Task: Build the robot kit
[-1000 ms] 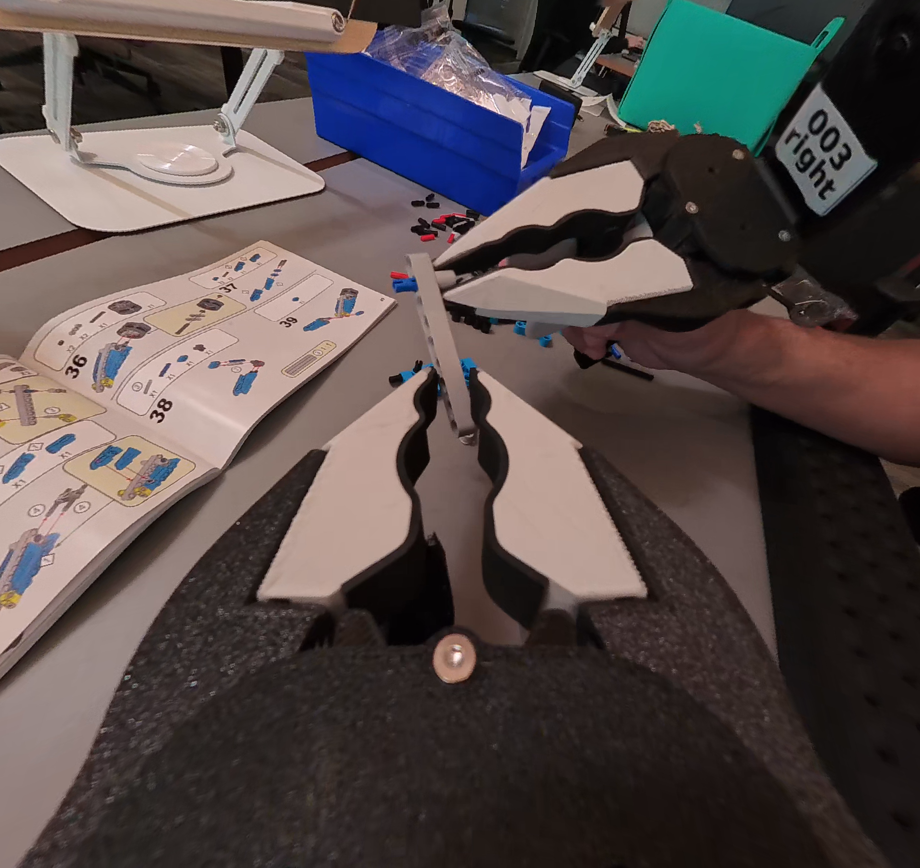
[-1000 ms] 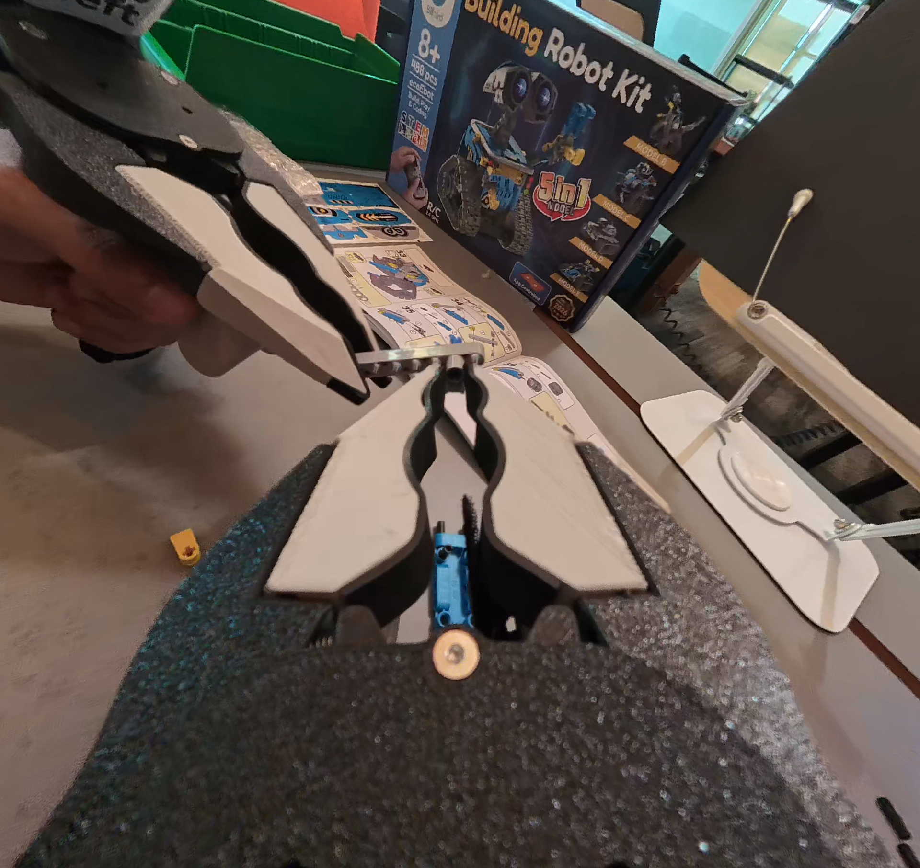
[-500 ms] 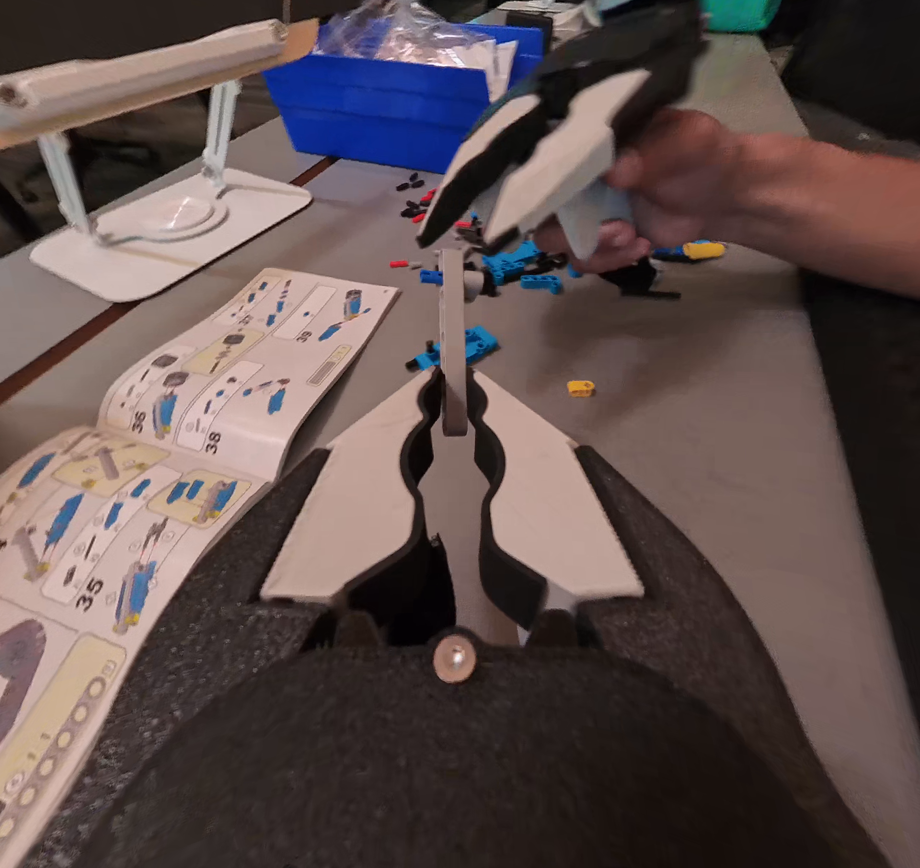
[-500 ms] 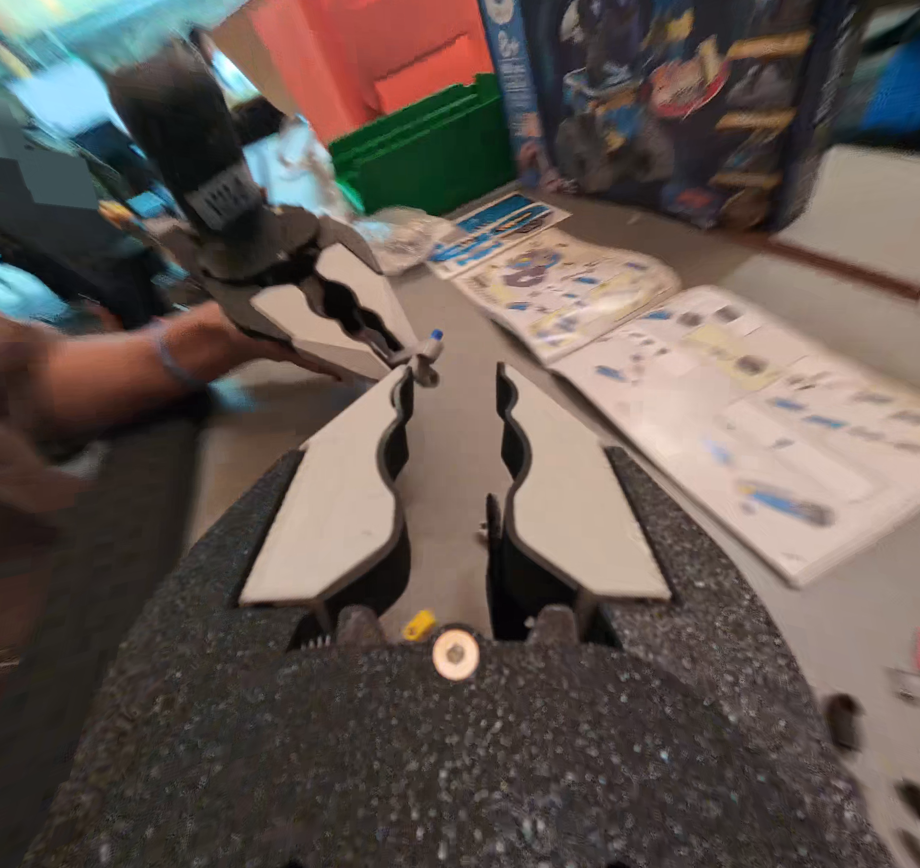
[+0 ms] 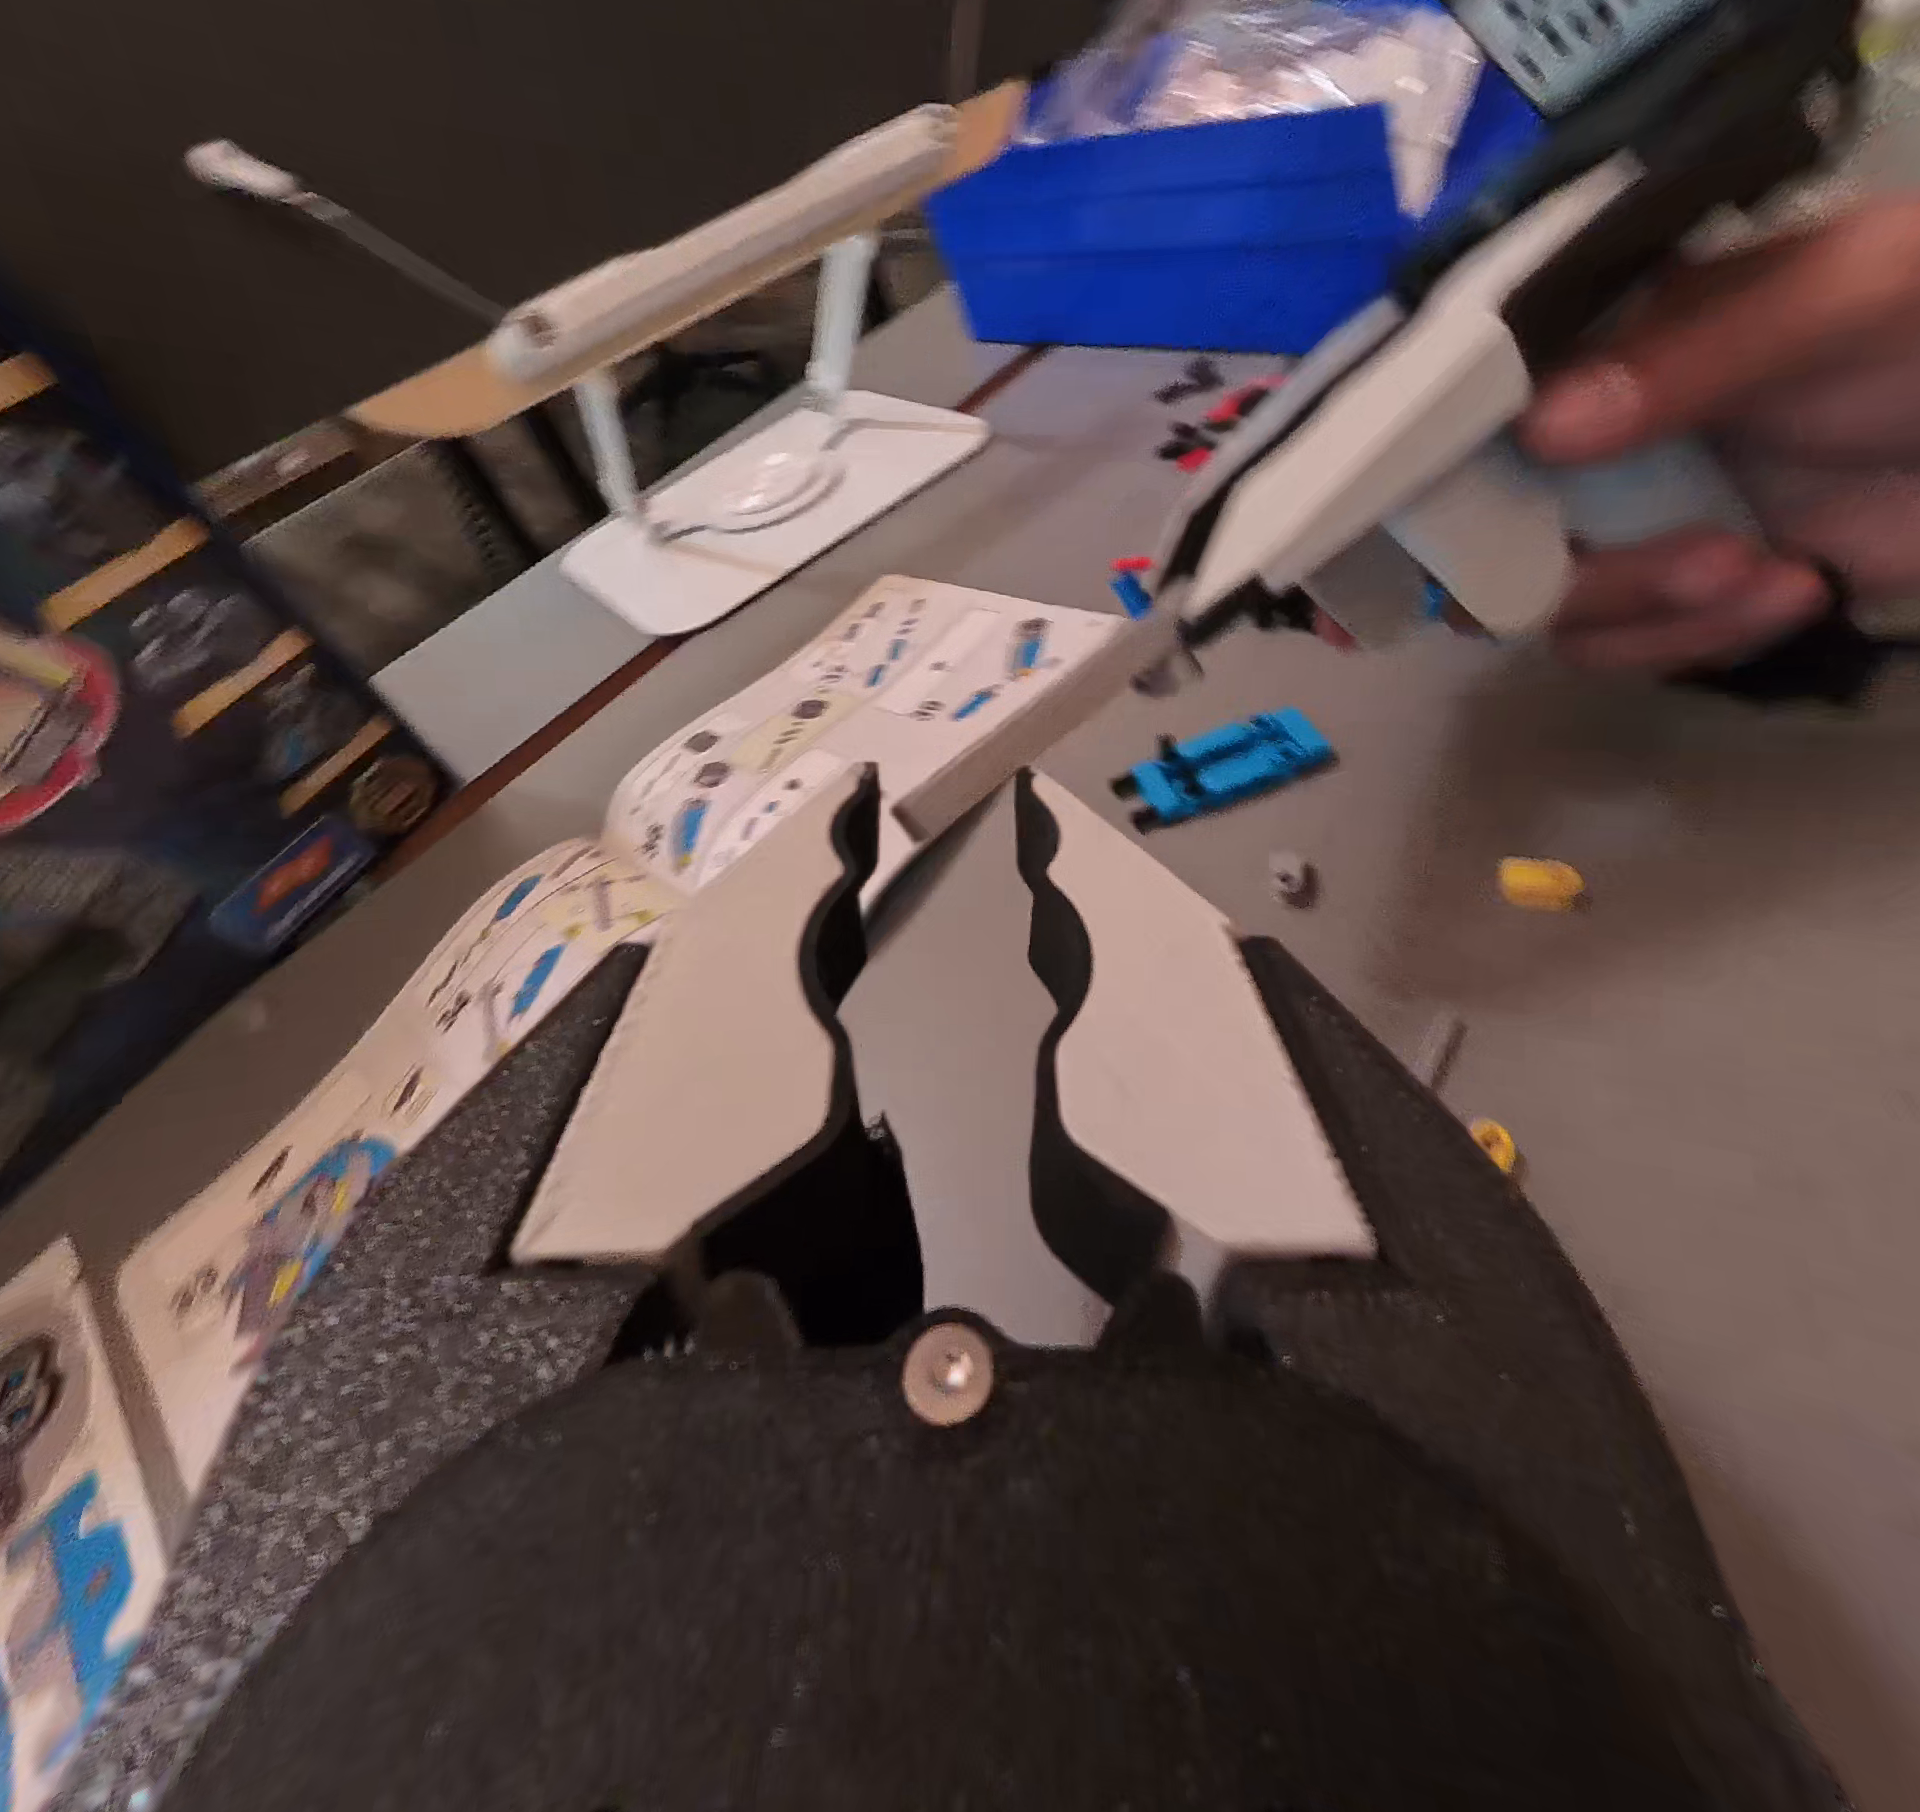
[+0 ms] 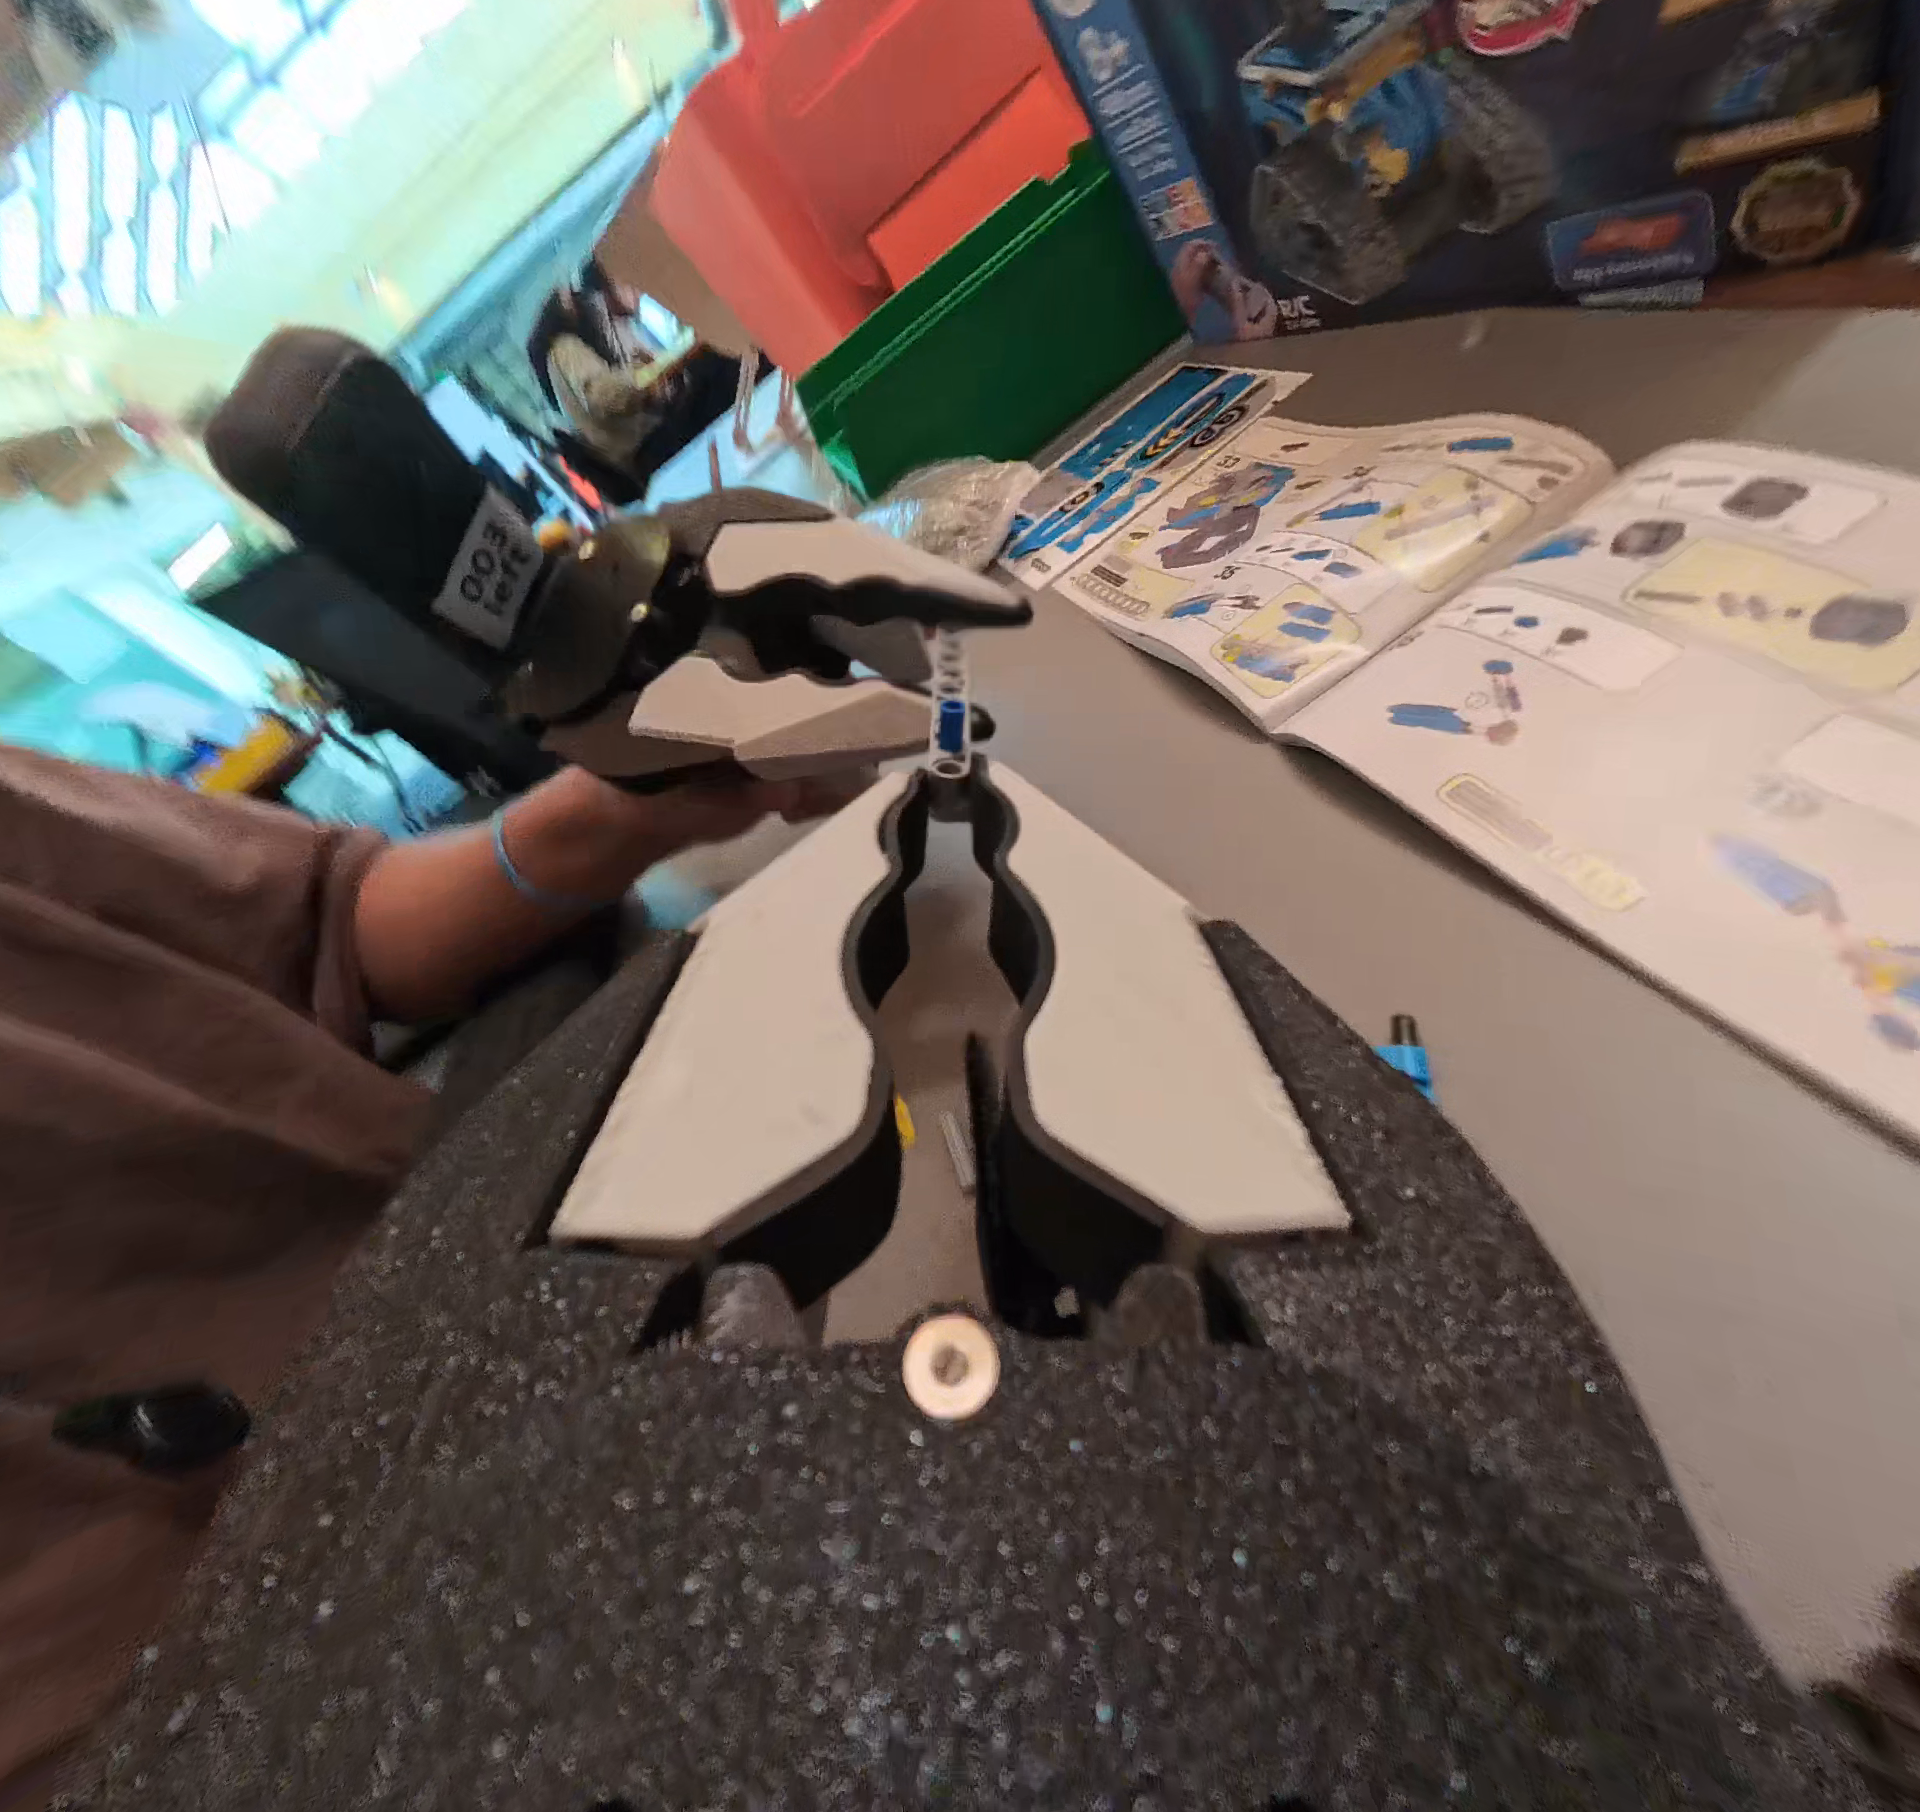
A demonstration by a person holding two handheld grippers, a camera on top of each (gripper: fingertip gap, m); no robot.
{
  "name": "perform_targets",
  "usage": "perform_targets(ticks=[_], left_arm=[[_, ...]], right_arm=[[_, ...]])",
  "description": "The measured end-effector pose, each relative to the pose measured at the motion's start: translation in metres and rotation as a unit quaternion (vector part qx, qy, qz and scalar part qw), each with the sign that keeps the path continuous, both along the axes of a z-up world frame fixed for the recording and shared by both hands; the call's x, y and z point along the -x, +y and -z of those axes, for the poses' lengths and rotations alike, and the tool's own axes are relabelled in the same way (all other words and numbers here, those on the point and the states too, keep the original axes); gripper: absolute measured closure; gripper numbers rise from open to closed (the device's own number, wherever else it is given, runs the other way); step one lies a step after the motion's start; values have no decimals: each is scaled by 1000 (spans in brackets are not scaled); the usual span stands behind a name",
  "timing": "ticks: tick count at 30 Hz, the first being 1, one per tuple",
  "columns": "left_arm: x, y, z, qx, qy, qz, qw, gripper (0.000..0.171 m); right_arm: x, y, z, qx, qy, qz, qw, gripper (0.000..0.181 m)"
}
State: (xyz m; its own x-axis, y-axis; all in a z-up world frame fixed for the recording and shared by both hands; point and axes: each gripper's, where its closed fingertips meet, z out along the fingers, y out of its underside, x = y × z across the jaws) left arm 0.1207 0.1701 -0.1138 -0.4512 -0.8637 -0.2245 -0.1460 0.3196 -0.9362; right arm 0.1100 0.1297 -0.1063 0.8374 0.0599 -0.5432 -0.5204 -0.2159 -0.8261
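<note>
My right claw (image 6: 945, 794) is pinched tight on one end of a grey holed beam (image 6: 951, 666) with a blue pin, just beside the instruction booklet (image 6: 1558, 640). My left claw (image 5: 942, 791) gapes around the beam, gripping nothing. Beyond the booklet, a blue bin (image 5: 1174, 245) holds clear plastic bags (image 5: 1247, 69).

An open instruction booklet (image 6: 1538, 619) lies across the right of the grey desk (image 6: 1299, 879). Behind it, at upper right, stands a dark toy kit box (image 6: 1455, 79), with a green bin (image 6: 997, 328) and an orange carrier (image 6: 873, 131) to its left. In the left wrist view, a white lamp (image 5: 727, 245) sits upper centre, a blue bin (image 5: 1195, 235) to its right, and a yellow piece (image 5: 1540, 879) lies at right.
</note>
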Motion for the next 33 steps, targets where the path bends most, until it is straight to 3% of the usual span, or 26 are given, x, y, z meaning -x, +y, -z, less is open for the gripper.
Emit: perform_targets(ticks=[3,5,8,10,12,18,28,30,33], left_arm=[[-6,19,-13,27,-27,-77,996,146],[-3,27,-33,27,-84,-112,990,145],[13,10,-60,49,-148,-64,986,147],[19,-10,-56,36,-141,-8,989,147],[20,-16,-49,-2,-148,2,989,147],[26,-36,-42,-92,-190,26,977,151],[19,-32,-33,-126,-175,4,977,165],[20,-31,-31,-110,-158,14,981,165],[21,-26,-32,-26,-114,35,993,165]], right_arm=[[3,13,1,-36,114,9,993,174],[-1,16,-7,-81,197,21,977,175],[-9,11,-20,-150,302,21,941,175],[-11,7,-24,-172,340,13,925,175],[-6,5,-32,-190,365,-7,912,175],[8,7,-43,-197,371,-37,907,175],[12,14,-29,-169,395,-24,903,174],[12,14,-27,-148,360,-19,921,173],[-3,1,-35,-115,229,2,967,160]])
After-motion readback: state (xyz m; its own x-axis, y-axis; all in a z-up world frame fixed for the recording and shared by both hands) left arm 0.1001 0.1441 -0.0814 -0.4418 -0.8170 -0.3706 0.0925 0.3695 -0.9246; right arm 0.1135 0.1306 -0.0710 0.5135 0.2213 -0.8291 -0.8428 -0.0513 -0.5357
